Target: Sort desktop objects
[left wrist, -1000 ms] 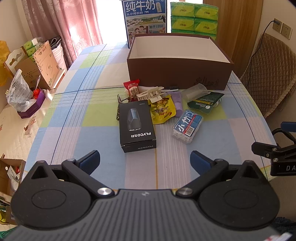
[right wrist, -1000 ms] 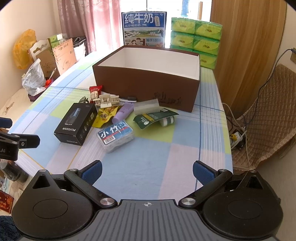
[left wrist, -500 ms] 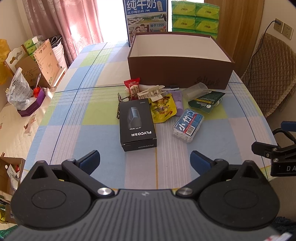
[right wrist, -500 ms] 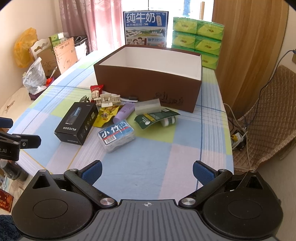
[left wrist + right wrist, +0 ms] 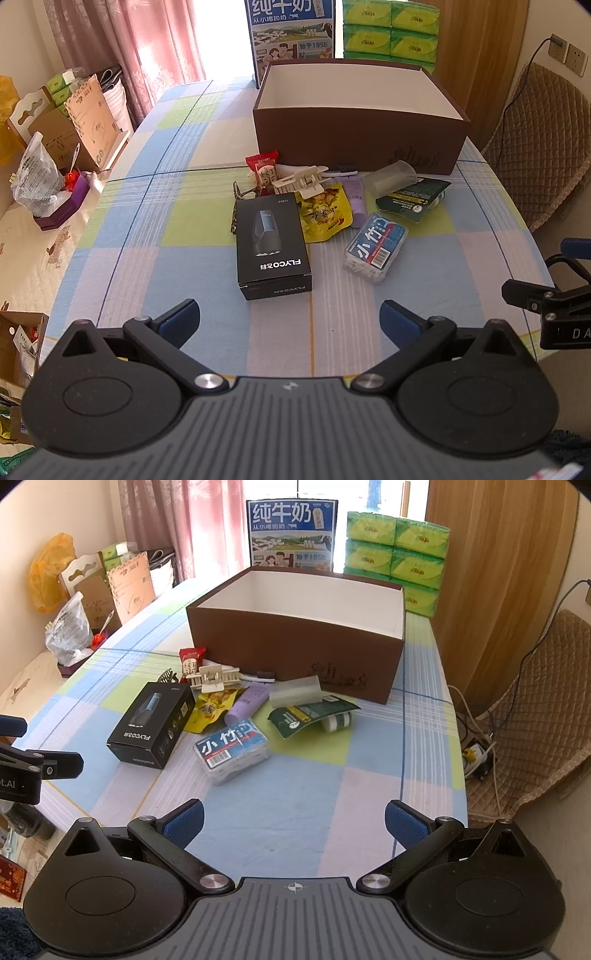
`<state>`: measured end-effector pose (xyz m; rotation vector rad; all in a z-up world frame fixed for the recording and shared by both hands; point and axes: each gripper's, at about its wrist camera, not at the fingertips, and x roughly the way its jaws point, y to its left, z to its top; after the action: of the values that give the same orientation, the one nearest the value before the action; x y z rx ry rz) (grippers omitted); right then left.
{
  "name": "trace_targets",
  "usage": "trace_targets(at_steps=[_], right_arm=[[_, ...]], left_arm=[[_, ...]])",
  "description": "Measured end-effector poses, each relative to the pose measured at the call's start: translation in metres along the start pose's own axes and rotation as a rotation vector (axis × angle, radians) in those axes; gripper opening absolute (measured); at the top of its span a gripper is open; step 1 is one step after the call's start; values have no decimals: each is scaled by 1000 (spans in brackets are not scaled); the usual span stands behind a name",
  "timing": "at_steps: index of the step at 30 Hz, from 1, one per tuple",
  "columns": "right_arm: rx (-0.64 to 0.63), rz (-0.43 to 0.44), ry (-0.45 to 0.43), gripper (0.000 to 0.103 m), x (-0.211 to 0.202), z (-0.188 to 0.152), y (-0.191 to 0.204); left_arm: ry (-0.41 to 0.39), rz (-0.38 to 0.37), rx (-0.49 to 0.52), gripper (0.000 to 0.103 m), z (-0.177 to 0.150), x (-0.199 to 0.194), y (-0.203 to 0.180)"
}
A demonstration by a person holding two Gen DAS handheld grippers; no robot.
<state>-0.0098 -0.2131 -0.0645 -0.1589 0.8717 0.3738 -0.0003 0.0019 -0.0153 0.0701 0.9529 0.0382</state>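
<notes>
A pile of small items lies in front of an empty brown box point(image 5: 354, 147) point(image 5: 295, 646) on the checked tablecloth. Nearest me is a black FLYCO box point(image 5: 271, 245) point(image 5: 151, 725). Beside it lie a yellow snack pouch point(image 5: 321, 216), a clear toothpick box with a blue label point(image 5: 376, 247) point(image 5: 232, 749), a purple tube point(image 5: 247, 703), a dark green packet point(image 5: 412, 197) point(image 5: 310, 714), a clear cup point(image 5: 295, 694), a cream hair clip point(image 5: 301, 181) and a red candy wrapper point(image 5: 264, 168). My left gripper point(image 5: 290, 319) is open just short of the FLYCO box. My right gripper point(image 5: 293, 819) is open, holding nothing.
A milk carton box point(image 5: 291, 535) and stacked green tissue packs point(image 5: 399, 561) stand behind the brown box. Cardboard boxes and bags point(image 5: 62, 136) crowd the left side beyond the table. A quilted chair point(image 5: 535, 709) and cables stand to the right.
Both grippers have edged slightly forward toward the pile; the items look a little nearer. Nothing on the table has moved.
</notes>
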Motion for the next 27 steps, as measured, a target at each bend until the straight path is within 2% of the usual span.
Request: trace_targets(at_steps=[27], right_arm=[[-21, 23, 8, 101, 7, 9, -1]], left_arm=[[8, 14, -3, 102, 7, 5, 1]])
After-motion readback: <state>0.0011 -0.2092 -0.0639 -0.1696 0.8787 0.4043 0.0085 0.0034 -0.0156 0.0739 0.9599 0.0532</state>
